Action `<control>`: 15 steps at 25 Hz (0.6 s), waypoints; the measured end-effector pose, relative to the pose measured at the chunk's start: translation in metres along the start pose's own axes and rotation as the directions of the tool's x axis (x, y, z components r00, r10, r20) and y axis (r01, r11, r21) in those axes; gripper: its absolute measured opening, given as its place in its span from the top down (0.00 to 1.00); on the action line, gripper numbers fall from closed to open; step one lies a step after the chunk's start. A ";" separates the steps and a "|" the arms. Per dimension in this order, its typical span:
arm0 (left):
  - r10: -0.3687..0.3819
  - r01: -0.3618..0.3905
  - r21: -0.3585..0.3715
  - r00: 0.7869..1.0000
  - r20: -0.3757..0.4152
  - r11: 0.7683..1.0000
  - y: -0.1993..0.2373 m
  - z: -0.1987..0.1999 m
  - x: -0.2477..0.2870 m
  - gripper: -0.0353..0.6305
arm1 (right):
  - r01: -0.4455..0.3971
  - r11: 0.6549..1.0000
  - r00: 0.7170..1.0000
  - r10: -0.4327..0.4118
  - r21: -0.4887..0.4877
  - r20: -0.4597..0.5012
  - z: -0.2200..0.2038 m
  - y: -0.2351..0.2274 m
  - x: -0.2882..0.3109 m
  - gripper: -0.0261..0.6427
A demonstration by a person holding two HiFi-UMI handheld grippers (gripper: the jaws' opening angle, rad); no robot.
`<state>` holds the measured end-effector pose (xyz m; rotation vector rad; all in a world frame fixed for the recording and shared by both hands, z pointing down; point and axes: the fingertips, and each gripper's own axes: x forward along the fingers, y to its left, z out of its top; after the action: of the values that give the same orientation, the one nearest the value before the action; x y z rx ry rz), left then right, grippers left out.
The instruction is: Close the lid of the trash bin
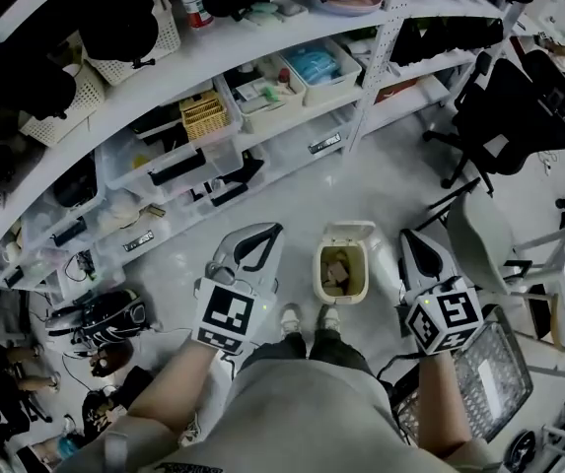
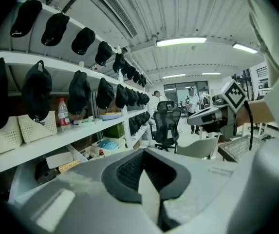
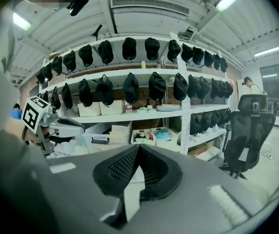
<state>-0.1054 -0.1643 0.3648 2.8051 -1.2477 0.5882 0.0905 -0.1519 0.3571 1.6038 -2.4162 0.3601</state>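
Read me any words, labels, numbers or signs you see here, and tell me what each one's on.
No text can be read in any view.
Bottle, red label: too blurred to read.
Shelf-edge tags: too small to read.
Marker cubes: black-and-white square patterns only, no words.

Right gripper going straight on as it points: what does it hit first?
Likely the white shelving unit, around the storage bins on a lower shelf; nothing nearer shows, though depth is unclear. The open trash bin sits left of the right gripper, off that line.
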 end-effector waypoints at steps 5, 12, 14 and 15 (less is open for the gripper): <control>0.023 -0.026 -0.061 0.999 -0.048 0.998 0.018 -0.021 0.024 0.94 | -0.029 1.000 0.996 0.030 0.012 -0.079 -0.030 -0.027 0.054 0.96; 0.028 -0.046 -0.136 0.991 -0.130 0.990 0.036 -0.069 0.076 0.94 | -0.069 0.996 0.969 0.082 0.061 -0.233 -0.104 -0.064 0.148 0.96; 0.020 -0.047 -0.164 0.987 -0.162 0.985 0.037 -0.087 0.095 0.94 | -0.085 0.994 0.952 0.101 0.065 -0.290 -0.134 -0.070 0.174 0.96; 0.015 -0.047 -0.178 0.983 -0.182 0.983 0.037 -0.097 0.104 0.94 | -0.092 0.994 0.940 0.106 0.061 -0.323 -0.150 -0.074 0.185 0.96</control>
<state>-0.1011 -0.2480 0.4856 2.5264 -1.2437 0.6744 0.0953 -0.2926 0.5635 1.3184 -2.2502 0.6473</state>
